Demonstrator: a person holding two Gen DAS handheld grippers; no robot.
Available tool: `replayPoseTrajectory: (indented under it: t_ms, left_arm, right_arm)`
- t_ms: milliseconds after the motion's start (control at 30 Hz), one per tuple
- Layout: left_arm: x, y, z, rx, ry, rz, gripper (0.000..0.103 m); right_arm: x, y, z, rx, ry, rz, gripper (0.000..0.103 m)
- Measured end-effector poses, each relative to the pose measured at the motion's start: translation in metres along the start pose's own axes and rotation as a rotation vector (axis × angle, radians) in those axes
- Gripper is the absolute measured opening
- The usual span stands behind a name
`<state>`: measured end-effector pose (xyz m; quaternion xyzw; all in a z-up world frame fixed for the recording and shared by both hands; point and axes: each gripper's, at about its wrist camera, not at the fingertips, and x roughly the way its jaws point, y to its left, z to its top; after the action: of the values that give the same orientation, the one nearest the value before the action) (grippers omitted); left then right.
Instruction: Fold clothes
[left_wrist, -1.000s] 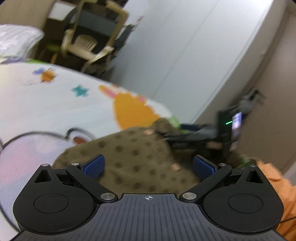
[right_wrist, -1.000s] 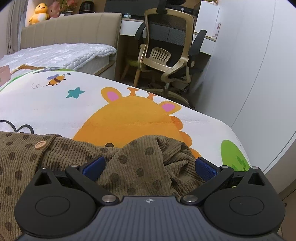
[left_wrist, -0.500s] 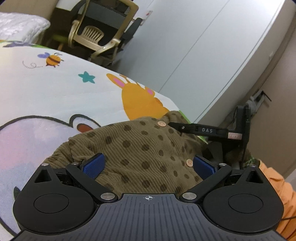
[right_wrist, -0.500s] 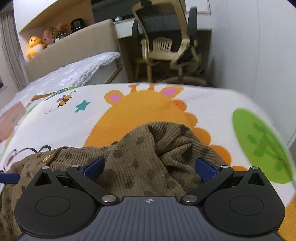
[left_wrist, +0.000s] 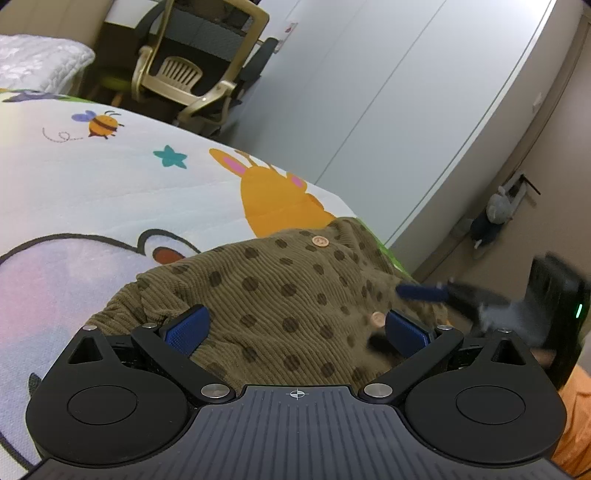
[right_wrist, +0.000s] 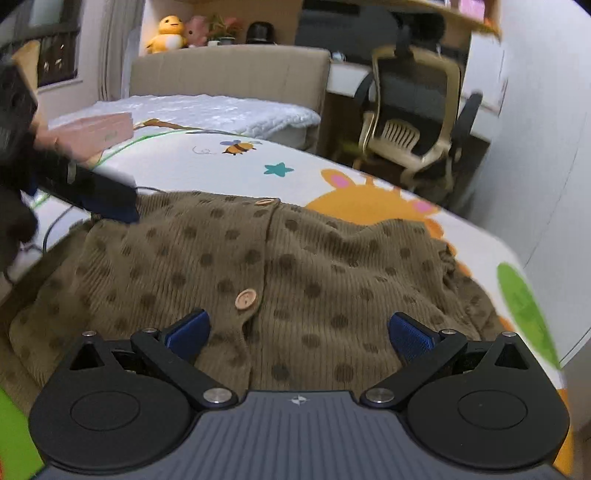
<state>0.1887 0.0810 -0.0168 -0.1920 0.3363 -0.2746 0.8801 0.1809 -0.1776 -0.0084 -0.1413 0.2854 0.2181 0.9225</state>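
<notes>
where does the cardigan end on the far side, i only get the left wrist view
Observer: In the right wrist view the cardigan ends in a bunched-up sleeve beside the green patch on the quilt, close to the bed's edge.
Operator: is the right gripper shut on it
Observer: No. The right gripper is open, its pads wide apart over the buttoned front and gripping nothing.
Operator: anything else on the bed
Observer: A pink box sits at the far left of the quilt, up by the white bedding.
</notes>
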Motion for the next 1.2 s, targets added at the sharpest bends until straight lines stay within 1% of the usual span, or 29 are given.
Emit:
replayPoseTrajectory:
  t_ms: [67,133,233,300,433,500,567,700,767,833,900,1033,1100,1200]
  left_arm:
    - [-0.012,0.001,0.001,-0.030,-0.017,0.004,0.103]
    - [-0.032,0.000,-0.003,-0.044,-0.057,0.035,0.103]
    - [-0.062,0.001,-0.019,-0.059,-0.095,0.110,0.103]
    - [-0.077,0.005,-0.034,-0.107,-0.095,0.115,0.103]
    - [-0.089,0.009,-0.057,-0.227,-0.092,0.071,0.103]
    - [-0.089,0.007,-0.066,-0.285,-0.082,0.021,0.103]
    - [-0.085,0.003,-0.072,-0.310,-0.060,-0.017,0.103]
    - [-0.074,-0.008,-0.077,-0.314,-0.020,-0.051,0.103]
    - [-0.068,-0.013,-0.079,-0.349,-0.004,-0.105,0.103]
    - [-0.066,-0.019,-0.080,-0.367,-0.003,-0.141,0.103]
    - [-0.068,-0.023,-0.079,-0.366,-0.012,-0.152,0.103]
    - [-0.071,-0.022,-0.076,-0.412,-0.034,-0.191,0.103]
    - [-0.072,-0.023,-0.073,-0.421,-0.042,-0.201,0.103]
    - [-0.071,-0.027,-0.072,-0.418,-0.043,-0.204,0.103]
  right_arm:
    - [-0.002,-0.001,-0.002,0.013,0.006,0.005,0.103]
    - [-0.004,-0.002,-0.004,0.029,0.011,0.011,0.103]
    - [-0.003,-0.001,-0.004,0.033,0.017,0.008,0.103]
    - [-0.003,0.001,-0.003,0.028,0.018,0.001,0.103]
    - [-0.003,-0.002,-0.006,0.044,0.021,0.020,0.103]
    - [-0.004,-0.004,-0.006,0.051,0.026,0.029,0.103]
    - [-0.003,-0.003,-0.006,0.049,0.026,0.028,0.103]
    - [-0.011,-0.001,-0.004,0.074,0.023,0.013,0.103]
    - [-0.030,0.007,-0.003,0.069,-0.020,0.049,0.103]
    - [-0.053,0.025,-0.004,0.000,-0.072,0.117,0.103]
    - [-0.077,0.042,-0.004,-0.072,-0.123,0.187,0.103]
    - [-0.095,0.090,-0.008,-0.222,-0.136,0.373,0.103]
    - [-0.085,0.118,-0.011,-0.307,-0.118,0.375,0.103]
    - [-0.069,0.118,-0.002,-0.269,-0.112,0.301,0.103]
